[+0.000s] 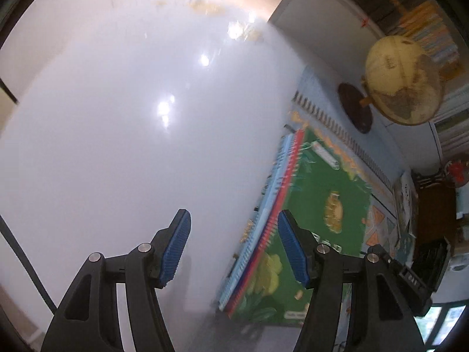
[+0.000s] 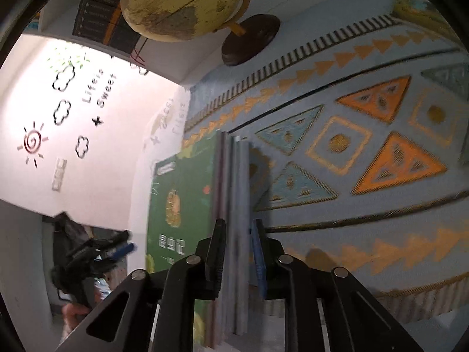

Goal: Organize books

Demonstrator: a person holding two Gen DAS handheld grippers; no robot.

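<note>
Standing the stack of books (image 2: 205,205) neatly is the step in hand, I judge, and it goes best if the stack stays square on the patterned blue mat (image 2: 366,146) near the tabletop (image 1: 132,132) edge where the mat ends, with the globe (image 2: 181,3) well apart behind it. The green-covered book (image 1: 322,205) faces outward, thinner volumes pressed beside it. The right gripper (image 2: 239,252) straddles the page edges; its fingers (image 2: 218,252) sit slightly parted, barely touching or just clear, so easing away straight avoids toppling. The left gripper (image 1: 234,243) hangs empty over bare tabletop beside the spines, fingers spread, ready to steady that side
</note>
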